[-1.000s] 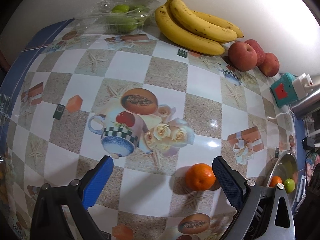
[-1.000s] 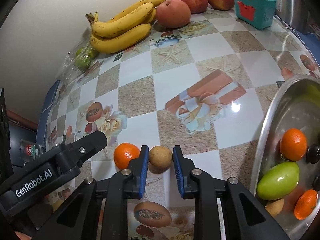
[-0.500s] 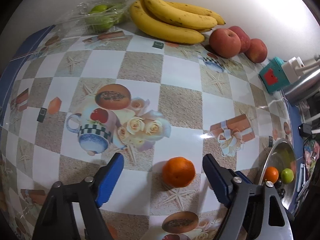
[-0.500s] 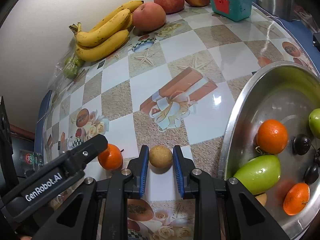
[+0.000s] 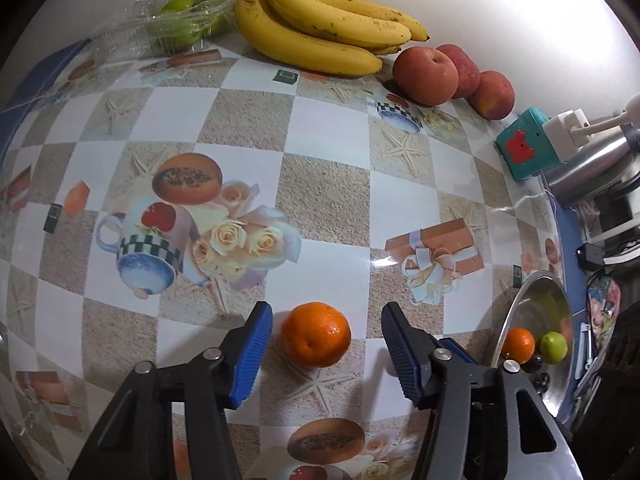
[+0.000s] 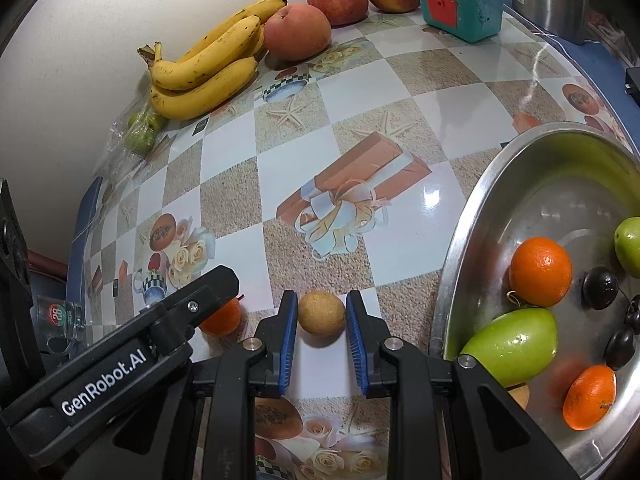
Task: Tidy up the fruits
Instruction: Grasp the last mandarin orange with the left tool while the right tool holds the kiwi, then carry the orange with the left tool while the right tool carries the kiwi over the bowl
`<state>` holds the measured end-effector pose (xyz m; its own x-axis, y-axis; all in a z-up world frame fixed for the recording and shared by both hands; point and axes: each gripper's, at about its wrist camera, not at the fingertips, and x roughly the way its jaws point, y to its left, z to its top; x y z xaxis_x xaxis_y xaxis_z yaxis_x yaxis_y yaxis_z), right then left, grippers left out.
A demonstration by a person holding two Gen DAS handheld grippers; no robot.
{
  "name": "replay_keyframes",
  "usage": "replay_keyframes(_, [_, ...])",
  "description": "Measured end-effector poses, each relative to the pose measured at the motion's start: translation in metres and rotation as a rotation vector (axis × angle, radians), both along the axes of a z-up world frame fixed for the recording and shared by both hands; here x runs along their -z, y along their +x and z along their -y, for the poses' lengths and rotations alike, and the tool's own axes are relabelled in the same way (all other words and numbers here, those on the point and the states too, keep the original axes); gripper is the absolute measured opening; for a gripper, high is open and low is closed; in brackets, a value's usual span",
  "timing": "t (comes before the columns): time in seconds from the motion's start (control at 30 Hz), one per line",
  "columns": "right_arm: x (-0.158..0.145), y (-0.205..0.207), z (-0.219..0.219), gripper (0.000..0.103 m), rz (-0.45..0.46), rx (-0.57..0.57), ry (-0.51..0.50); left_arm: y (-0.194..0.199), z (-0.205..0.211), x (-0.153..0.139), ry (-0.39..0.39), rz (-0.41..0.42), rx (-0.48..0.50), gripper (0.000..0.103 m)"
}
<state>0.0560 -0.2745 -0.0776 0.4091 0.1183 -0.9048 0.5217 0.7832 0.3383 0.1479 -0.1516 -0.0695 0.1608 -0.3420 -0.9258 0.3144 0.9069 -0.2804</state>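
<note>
An orange (image 5: 316,334) lies on the patterned tablecloth between the blue pads of my open left gripper (image 5: 326,342), with gaps on both sides. It also shows in the right wrist view (image 6: 222,318), half hidden behind the left gripper's body. My right gripper (image 6: 322,314) is shut on a small tan round fruit (image 6: 321,313) just left of the steel bowl (image 6: 456,256). The bowl holds oranges (image 6: 540,266), green fruits (image 6: 510,346) and dark small fruits (image 6: 600,282).
Bananas (image 5: 320,36), three red apples (image 5: 426,76) and a clear pack of green fruit (image 5: 180,20) line the back wall. A teal box (image 5: 528,146) and a steel kettle (image 5: 588,172) stand at the right. A glass (image 6: 60,316) sits at the table's left edge.
My left gripper has moved forward and right, so the orange now lies between its pads. My right gripper has carried the tan fruit closer to the bowl.
</note>
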Motion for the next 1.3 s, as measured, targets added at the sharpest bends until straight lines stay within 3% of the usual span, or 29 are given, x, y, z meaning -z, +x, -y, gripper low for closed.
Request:
replay_keyframes(0.2, [0.000, 0.001, -0.001, 0.026, -0.002, -0.006, -0.009, -0.001, -0.004, 0.001, -0.026, -0.020, -0.023, 0.053])
replay_keyframes(0.33, [0.000, 0.000, -0.001, 0.026, 0.000, -0.004, -0.005, 0.000, -0.009, 0.002, -0.007, -0.018, -0.044, 0.039])
replay_keyframes(0.6, [0.000, -0.001, 0.002, 0.026, 0.006, 0.007, 0.012, 0.002, -0.013, 0.005, -0.036, -0.039, -0.062, 0.037])
replay_keyframes(0.9, [-0.003, -0.003, 0.003, 0.026, 0.036, 0.012, 0.053, 0.001, -0.019, -0.013, -0.044, 0.003, -0.068, 0.037])
replay_keyframes(1.3, [-0.043, -0.024, 0.014, 0.026, 0.134, 0.052, 0.062, -0.012, -0.015, -0.052, -0.067, 0.105, -0.050, 0.037])
